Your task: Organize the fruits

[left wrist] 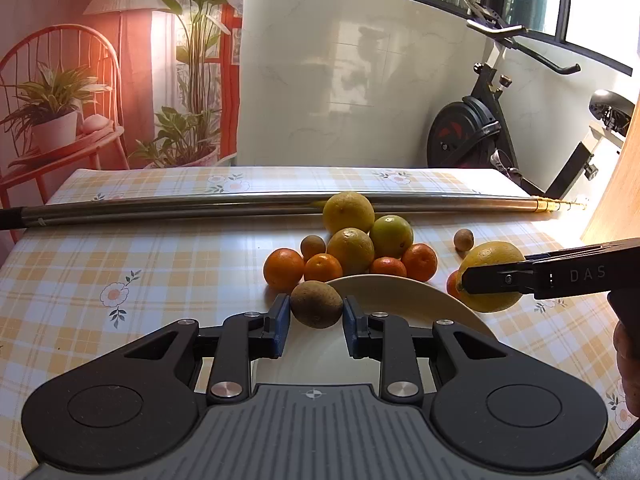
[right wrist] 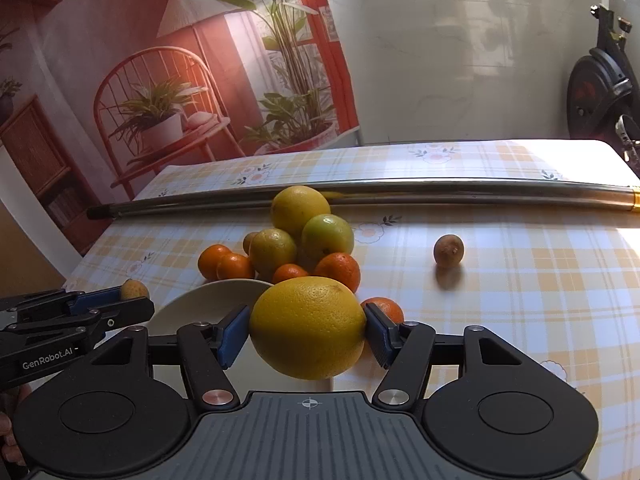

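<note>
Clearly both hands are loaded: the large yellow citrus (right wrist: 308,326) sits between the right gripper (right wrist: 308,330)'s jaws, which are spread wide and pressed on its widest girth, while the brown kiwi (left wrist: 316,304) is pinched between the left gripper (left wrist: 316,314)'s blue pads (left wrist: 282,320), jaws about half open. Both fruits seem to hang over or beside the rim of the cream plate (left wrist: 400,292), which lies just below and ahead of each pair of jaws and appears to hold nothing yet. I judge the citrus heavy, firm and slick-skinned — a hold across its middle, as now, suits it, since a grip nearer either end would let it squirt out. The kiwi looks light and softer, with fuzzy skin that grips well, so gentle pressure across its short axis should do; squeezing hard risks bruising. Beyond the plate, straight ahead of the jaws, the fruit pile (left wrist: 352,240) of oranges and greenish citrus waits; a small brown fruit (right wrist: 449,250) lies apart, ahead and right of the right jaws, and a metal pole (left wrist: 200,208) lies farther back — all on the checked tablecloth (left wrist: 100,264).
</note>
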Demonstrator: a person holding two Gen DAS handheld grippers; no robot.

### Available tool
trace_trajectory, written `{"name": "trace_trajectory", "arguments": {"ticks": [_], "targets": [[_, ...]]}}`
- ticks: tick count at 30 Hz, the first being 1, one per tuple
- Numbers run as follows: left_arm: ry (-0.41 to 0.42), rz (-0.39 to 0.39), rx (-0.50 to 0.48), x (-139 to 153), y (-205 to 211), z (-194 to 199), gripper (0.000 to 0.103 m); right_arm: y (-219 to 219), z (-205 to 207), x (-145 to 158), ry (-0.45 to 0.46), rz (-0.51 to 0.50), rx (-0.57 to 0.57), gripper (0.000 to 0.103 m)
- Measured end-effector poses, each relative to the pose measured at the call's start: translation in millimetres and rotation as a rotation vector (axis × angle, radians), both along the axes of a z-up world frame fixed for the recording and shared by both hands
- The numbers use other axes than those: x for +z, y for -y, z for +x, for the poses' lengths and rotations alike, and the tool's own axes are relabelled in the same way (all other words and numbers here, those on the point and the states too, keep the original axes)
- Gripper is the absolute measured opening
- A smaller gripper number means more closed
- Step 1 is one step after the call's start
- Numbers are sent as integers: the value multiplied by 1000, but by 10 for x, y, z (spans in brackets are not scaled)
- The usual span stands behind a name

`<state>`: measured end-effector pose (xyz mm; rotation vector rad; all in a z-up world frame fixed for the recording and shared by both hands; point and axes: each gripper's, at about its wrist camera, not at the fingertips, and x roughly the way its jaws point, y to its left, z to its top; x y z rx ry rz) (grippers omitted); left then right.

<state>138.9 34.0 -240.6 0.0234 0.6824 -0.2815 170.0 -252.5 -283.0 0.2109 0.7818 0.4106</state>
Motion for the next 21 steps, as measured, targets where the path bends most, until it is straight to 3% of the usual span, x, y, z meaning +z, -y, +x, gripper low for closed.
{"name": "trace_trajectory", "arguments": {"ticks": [21], "targets": [[-100, 70, -33, -236, 56, -113, 30, -292, -163, -155, -60, -82, 174, 58]]}}
